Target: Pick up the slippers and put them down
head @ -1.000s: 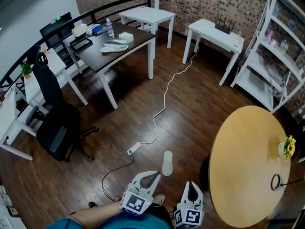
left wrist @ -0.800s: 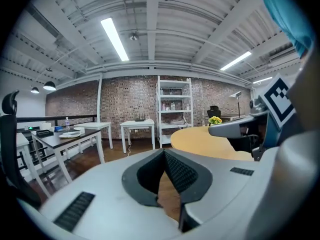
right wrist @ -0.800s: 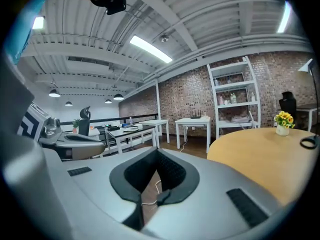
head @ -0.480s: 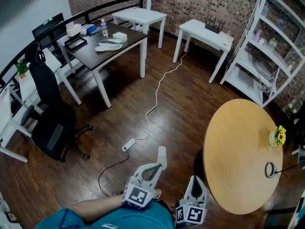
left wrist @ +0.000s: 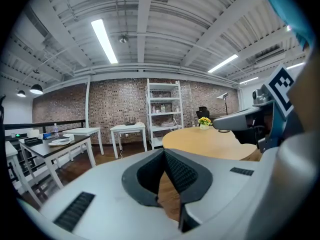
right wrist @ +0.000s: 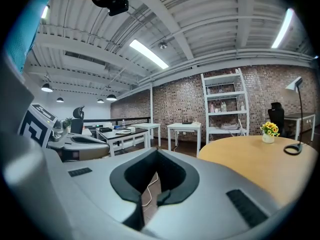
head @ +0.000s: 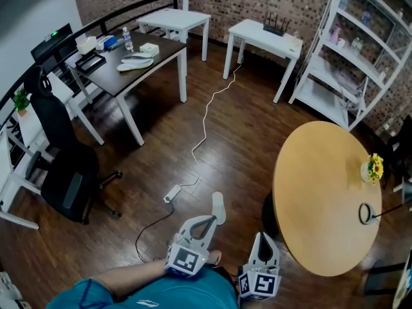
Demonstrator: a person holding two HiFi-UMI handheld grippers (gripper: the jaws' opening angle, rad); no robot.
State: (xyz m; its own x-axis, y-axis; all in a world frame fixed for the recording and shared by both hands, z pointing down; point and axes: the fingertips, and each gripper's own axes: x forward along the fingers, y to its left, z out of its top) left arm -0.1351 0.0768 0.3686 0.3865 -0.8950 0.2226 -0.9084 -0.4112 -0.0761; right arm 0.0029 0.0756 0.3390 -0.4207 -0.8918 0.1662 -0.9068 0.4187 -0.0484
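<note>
A single white slipper [head: 218, 208] lies on the dark wooden floor [head: 244, 140], sole down and lengthwise away from the person, between the white power strip [head: 172, 194] and the foot of the round wooden table [head: 322, 198]. The left gripper [head: 209, 220] is held above the floor with its tip just short of the slipper's near end in the head view; its own view shows the jaws brought together at the tips with only floor showing through the gap behind them, so it holds nothing. The right gripper [head: 262, 238] sits just beside it, close to the round table's near edge, jaws likewise closed and empty. A small pot of yellow flowers [head: 372, 169] stands at the round table's far right edge. A white cable [head: 205, 118] runs from the power strip across the floor towards a white table [head: 264, 37] that carries a black router [head: 275, 26]. A black office chair [head: 67, 172] stands at the left beside a dark table [head: 129, 76], and a white shelf unit [head: 347, 56] lines the brick wall
</note>
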